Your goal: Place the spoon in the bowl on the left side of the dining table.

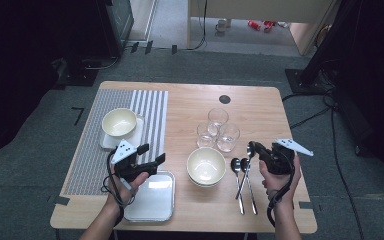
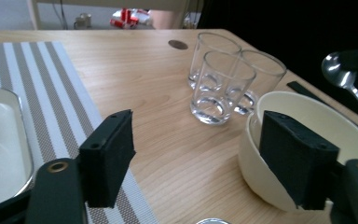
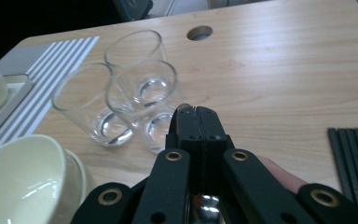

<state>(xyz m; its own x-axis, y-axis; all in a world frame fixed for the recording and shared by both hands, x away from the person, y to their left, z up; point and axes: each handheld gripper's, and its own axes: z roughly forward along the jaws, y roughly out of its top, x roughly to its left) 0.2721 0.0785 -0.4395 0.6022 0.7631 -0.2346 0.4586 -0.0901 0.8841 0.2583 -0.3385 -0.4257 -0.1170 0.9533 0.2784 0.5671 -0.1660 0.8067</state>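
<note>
My right gripper (image 1: 254,147) hovers over the table's right side, jaws shut on a spoon (image 1: 250,148); its bowl (image 2: 338,67) sticks out ahead. In the right gripper view the closed jaws (image 3: 196,110) point at three empty glasses (image 3: 126,93). My left gripper (image 1: 152,153) is open above the far end of a silver tray (image 1: 152,200), holding nothing. In the left gripper view its wide-apart jaws (image 2: 196,140) frame the bare wood, with stacked cream bowls (image 2: 317,116) behind the right jaw. Two more spoons (image 1: 241,175) lie right of the bowls (image 1: 206,165).
A striped placemat (image 1: 90,150) covers the left side, with a cream bowl (image 1: 119,121) on a white square plate (image 1: 108,141). The glasses (image 1: 217,130) stand mid-table behind the stacked bowls. Dark ribbed strips (image 3: 354,149) lie at the right. A round cable hole (image 1: 224,99) sits near the far edge.
</note>
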